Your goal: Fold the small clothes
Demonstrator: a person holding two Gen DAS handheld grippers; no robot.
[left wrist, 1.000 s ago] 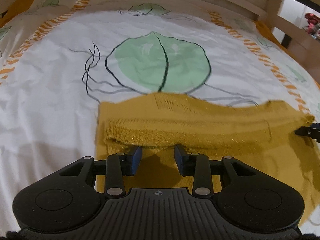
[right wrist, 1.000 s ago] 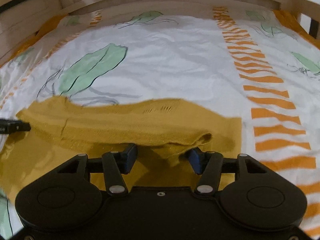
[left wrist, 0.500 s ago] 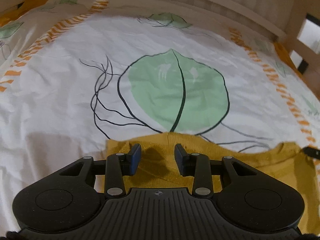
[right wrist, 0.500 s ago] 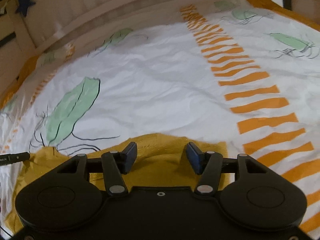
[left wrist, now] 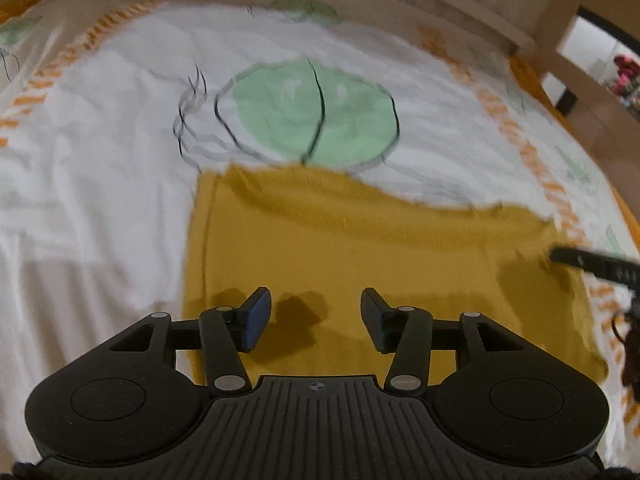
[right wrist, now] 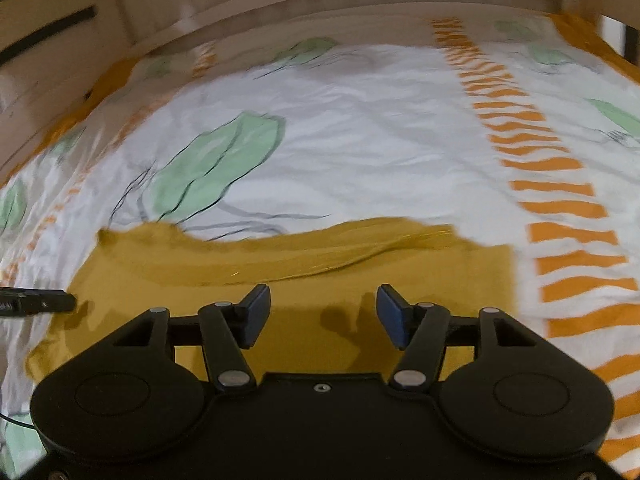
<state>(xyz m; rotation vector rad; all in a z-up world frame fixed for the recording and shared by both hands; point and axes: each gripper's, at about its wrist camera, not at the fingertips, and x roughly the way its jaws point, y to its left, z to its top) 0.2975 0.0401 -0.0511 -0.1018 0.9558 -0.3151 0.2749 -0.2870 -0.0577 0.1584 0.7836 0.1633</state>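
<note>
A mustard-yellow knit garment [left wrist: 360, 248] lies flat on the bed sheet, folded over so its far edge runs straight across; it also shows in the right wrist view [right wrist: 304, 276]. My left gripper [left wrist: 316, 316] is open and empty, hovering over the garment's left part. My right gripper [right wrist: 322, 312] is open and empty over its right part. A finger of the right gripper [left wrist: 592, 262] shows at the right edge of the left wrist view, and a finger of the left gripper [right wrist: 36, 303] at the left edge of the right wrist view.
The white sheet [left wrist: 100, 140] has a green leaf print [left wrist: 316, 116] and orange stripes [right wrist: 560, 208]. A wooden bed rail [right wrist: 360, 4] runs along the far side, with a wooden post [left wrist: 560, 32] at the right.
Both grippers have let go of the garment's folded edge, opened wider and pulled back. The garment now lies flat with the fold laid down. Both views are motion-blurred.
</note>
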